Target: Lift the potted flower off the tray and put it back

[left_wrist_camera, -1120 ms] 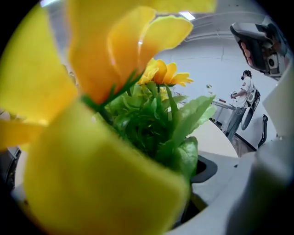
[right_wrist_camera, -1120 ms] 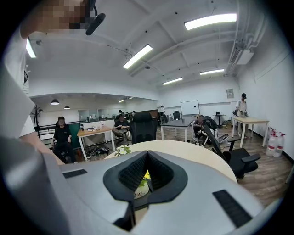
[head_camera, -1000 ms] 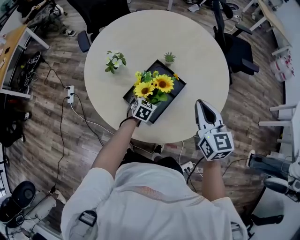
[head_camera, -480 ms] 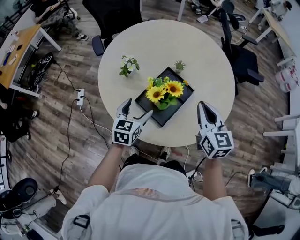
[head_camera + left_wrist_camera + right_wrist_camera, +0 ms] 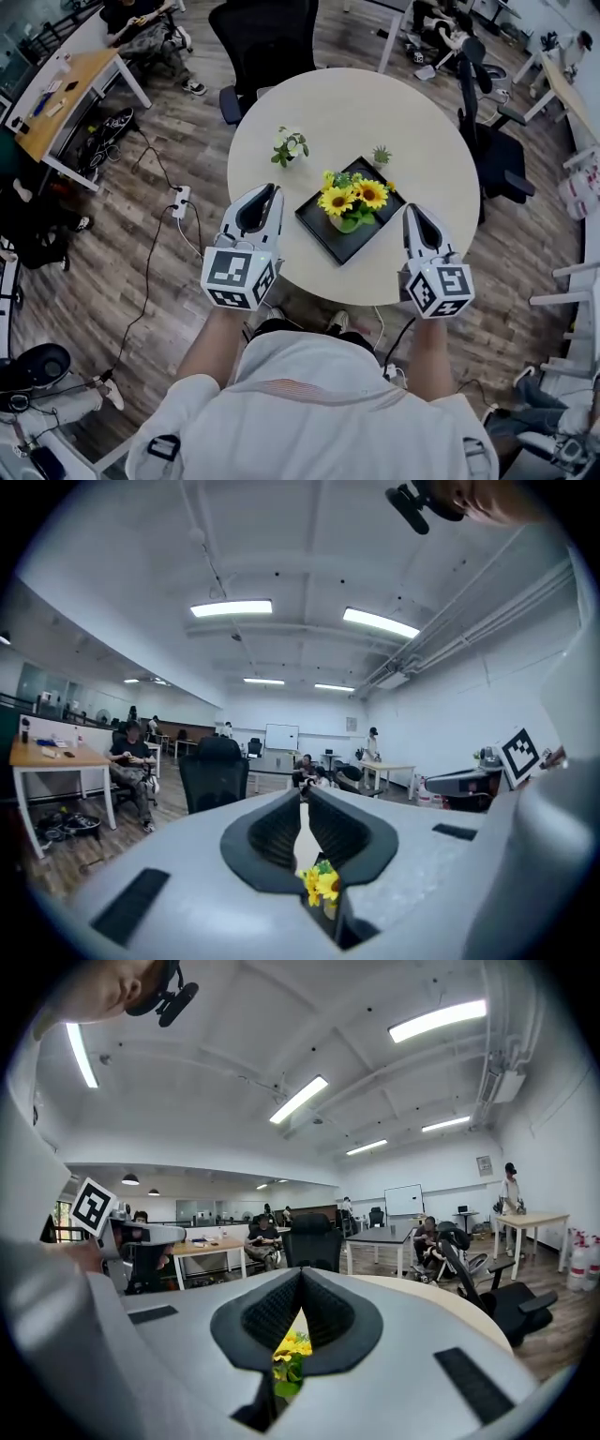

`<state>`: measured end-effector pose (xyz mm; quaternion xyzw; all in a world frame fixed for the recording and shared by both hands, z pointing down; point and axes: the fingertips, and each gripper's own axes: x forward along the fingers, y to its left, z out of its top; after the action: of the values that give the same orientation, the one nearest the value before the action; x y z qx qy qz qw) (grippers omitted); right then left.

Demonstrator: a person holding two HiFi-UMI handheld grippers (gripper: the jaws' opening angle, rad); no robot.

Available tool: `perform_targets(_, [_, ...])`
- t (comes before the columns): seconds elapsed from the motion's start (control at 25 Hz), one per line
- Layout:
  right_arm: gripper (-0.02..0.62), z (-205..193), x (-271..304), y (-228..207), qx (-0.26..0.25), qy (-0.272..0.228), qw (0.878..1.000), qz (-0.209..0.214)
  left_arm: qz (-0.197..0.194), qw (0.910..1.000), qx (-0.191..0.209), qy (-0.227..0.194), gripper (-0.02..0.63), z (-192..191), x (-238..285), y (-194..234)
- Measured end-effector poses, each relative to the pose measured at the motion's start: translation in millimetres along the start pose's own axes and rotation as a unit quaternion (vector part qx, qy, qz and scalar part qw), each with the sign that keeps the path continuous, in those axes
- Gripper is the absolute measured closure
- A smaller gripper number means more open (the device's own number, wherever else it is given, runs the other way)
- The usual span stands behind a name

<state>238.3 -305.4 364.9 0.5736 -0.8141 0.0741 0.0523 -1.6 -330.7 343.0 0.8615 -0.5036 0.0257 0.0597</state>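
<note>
FYI left hand-held gripper [image 5: 265,190] backed off potted flower [image 5: 354,199], jaws just clenched, empty. Right hand-held gripper [image 5: 413,212] clenched empty too. Flower sits on tray [image 5: 327,240], so task prob done.

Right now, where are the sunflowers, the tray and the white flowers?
sunflowers [image 5: 354,197]: head view, on the yellow blooms.
tray [image 5: 339,247]: head view, on its bare near corner.
white flowers [image 5: 290,144]: head view, on the blossoms.

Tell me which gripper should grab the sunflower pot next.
Probably right: the right gripper, jaws shut, sits nearer the sunflower pot on the tray than the left gripper, whose jaws have just been closing on nothing.
</note>
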Motion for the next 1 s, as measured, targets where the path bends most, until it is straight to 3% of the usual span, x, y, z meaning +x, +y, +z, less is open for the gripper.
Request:
perform_targets(0.04, [0.595,5,-1,5,0.000,-0.003,1.000,0.002,0.010,0.9999,0.002,-0.003,0.590,7,-4,3])
perform_targets(0.2, [0.595,26,-7,17,-0.001,-0.016,1.000,0.003,0.031,0.9993,0.018,-0.006,0.601,21,-13,8])
perform_targets(0.44, [0.595,45,-18,27,-0.030,-0.026,0.999,-0.007,0.021,0.9995,0.019,-0.014,0.601,25,-21,-2])
perform_targets(1.0, [0.595,49,-26,41,-0.041,-0.031,0.999,0.006,0.017,0.9995,0.021,-0.017,0.601,25,-33,-6])
